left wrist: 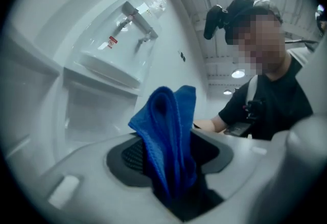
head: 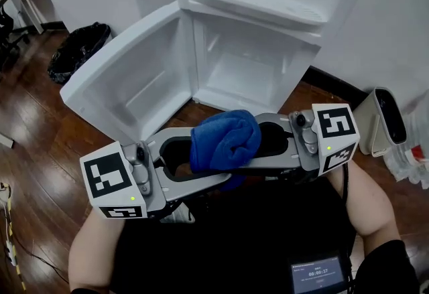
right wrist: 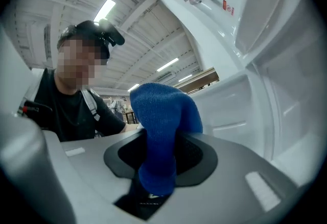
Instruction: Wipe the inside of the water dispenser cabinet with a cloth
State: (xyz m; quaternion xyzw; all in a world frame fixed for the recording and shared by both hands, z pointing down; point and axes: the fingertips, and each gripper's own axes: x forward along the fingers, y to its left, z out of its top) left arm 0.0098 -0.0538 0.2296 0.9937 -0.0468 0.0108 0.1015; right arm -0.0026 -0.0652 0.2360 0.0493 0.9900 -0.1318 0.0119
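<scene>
The left hand-held gripper and right hand-held gripper both pinch the blue cloth. A shallow hold once one releases could drop it short of the cabinet.

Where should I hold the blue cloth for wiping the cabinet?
Probably pinch the blue cloth at one gathered end, coming from the side: it is folded into a thick soft wad, so the free bulk would stick out for wiping.
</scene>
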